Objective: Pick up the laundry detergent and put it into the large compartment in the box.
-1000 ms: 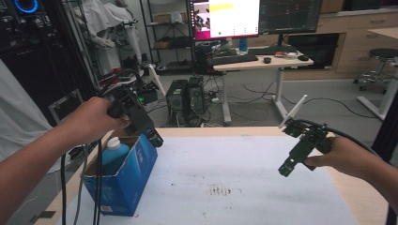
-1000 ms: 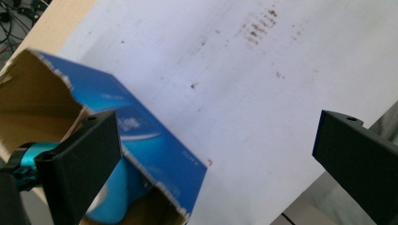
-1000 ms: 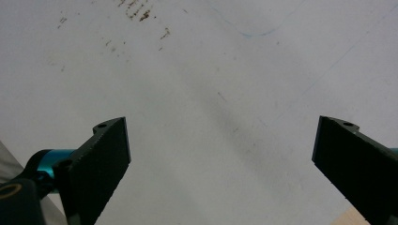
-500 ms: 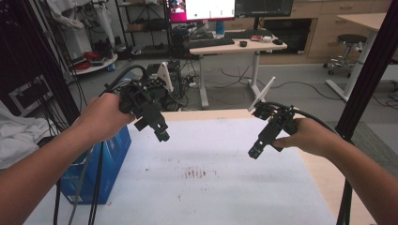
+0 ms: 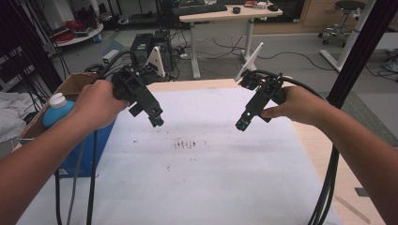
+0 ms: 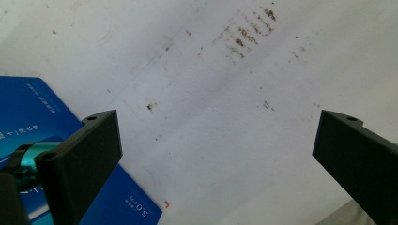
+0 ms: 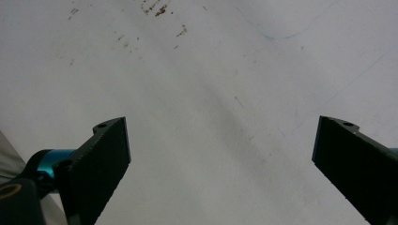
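My left gripper [image 5: 157, 122] hangs above the white table cover [image 5: 211, 178], tilted down to the right, held in a hand at the left. Its jaws stand wide apart with nothing between them, as the left gripper view [image 6: 216, 154] shows over the stained sheet. My right gripper [image 5: 240, 125] hovers at the right, tilted down to the left, and is also open and empty [image 7: 220, 154]. A blue box [image 5: 75, 154] stands at the table's left edge, holding a blue bottle with a white cap [image 5: 57, 108].
Brown stains [image 5: 184, 143] mark the middle of the cover. Black cables [image 5: 324, 197] trail from both grippers off the near edge. Bare wood [image 5: 338, 187] borders the cover at the right. A black post [image 5: 356, 51] rises at the far right.
The high view has tipped downward, so the table takes up more of it. Both grippers sit nearer the middle and closer together, still open above the cover.
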A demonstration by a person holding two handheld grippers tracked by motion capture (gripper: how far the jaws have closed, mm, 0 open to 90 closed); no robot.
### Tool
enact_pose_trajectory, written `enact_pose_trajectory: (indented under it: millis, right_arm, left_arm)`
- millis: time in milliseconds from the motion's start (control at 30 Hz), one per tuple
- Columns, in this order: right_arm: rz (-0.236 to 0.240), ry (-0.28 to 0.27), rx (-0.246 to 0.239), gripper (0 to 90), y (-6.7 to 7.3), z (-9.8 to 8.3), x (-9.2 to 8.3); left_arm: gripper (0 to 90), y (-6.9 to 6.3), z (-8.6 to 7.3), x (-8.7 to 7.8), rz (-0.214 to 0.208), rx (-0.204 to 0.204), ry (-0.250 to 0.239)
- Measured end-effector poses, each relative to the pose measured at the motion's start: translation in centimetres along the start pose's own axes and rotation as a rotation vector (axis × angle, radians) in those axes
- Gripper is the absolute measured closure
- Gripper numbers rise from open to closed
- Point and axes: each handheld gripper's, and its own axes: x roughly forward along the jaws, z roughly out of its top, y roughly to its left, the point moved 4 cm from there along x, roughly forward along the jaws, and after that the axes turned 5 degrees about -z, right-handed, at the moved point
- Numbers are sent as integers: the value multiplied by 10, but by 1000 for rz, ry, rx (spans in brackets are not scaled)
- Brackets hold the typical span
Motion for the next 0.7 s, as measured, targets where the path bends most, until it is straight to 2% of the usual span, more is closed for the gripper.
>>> enact_pose_trajectory:
  millis: [333, 700]
  right_arm:
    - [0, -1, -3, 36, 1, 0, 0]
    - [-3, 10, -4, 37, 2, 0, 1]
  left_arm:
    - [16, 0, 2, 13, -19, -21, -1]
    - [16, 1, -1, 16, -38, -26, 0]
